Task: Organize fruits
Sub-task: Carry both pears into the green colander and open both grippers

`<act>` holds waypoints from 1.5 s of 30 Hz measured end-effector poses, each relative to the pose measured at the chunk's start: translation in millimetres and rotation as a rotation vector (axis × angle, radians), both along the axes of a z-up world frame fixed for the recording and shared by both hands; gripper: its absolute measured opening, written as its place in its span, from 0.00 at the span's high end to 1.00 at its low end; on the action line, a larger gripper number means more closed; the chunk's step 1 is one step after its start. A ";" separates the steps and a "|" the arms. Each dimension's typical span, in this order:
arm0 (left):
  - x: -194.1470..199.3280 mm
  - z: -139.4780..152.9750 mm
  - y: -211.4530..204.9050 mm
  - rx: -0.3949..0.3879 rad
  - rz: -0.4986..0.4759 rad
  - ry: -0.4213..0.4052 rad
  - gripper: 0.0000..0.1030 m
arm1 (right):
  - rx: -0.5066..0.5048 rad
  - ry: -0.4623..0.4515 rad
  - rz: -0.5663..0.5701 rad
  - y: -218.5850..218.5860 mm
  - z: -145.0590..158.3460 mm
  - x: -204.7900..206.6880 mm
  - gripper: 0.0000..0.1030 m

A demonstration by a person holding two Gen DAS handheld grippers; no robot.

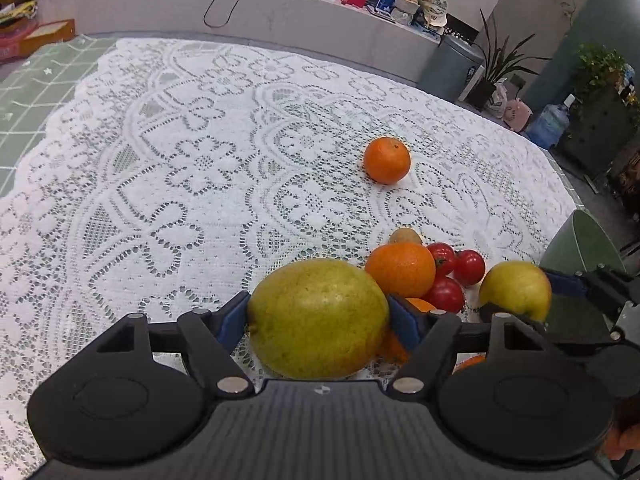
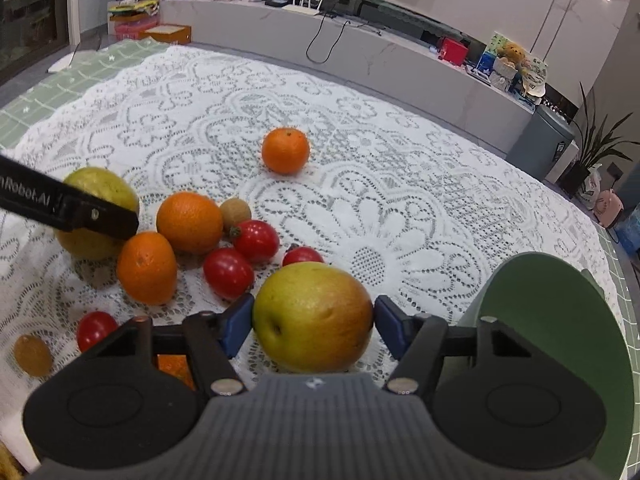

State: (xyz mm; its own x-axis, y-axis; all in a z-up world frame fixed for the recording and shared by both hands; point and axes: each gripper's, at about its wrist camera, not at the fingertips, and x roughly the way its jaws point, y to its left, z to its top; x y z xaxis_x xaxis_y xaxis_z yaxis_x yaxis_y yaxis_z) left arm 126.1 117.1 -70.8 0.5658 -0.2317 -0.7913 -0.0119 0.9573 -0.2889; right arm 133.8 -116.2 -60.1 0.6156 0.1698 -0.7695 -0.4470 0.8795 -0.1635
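A green pear (image 1: 318, 318) is pinched between the blue pads of the left gripper (image 1: 318, 320). An apple (image 2: 313, 317) (yellow-green, blushed red) is clamped by the right gripper (image 2: 314, 320). Beyond both grippers, a lone orange (image 2: 285, 150) sits on the lace cloth (image 2: 400, 200); a green bowl (image 2: 560, 300) lies right of the right gripper.

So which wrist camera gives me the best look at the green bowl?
The right wrist view: the green bowl shows its curved rim and inner wall just right of the right gripper. The left wrist view catches only a sliver of the bowl at the right edge.
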 end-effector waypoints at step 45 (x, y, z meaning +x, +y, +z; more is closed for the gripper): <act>29.4 67.0 -259.1 0.278 -0.604 -0.103 0.18 | 0.009 0.197 0.052 -174.0 44.2 14.5 0.39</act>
State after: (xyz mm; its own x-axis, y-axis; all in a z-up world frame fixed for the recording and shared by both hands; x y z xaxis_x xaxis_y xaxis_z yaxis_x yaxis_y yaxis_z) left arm 155.5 -142.0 -3.8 0.4764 -0.3264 -0.8164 0.5631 0.8264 -0.0018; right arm 148.3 -290.2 -15.9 0.4435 0.2049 -0.8725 -0.5143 0.8555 -0.0605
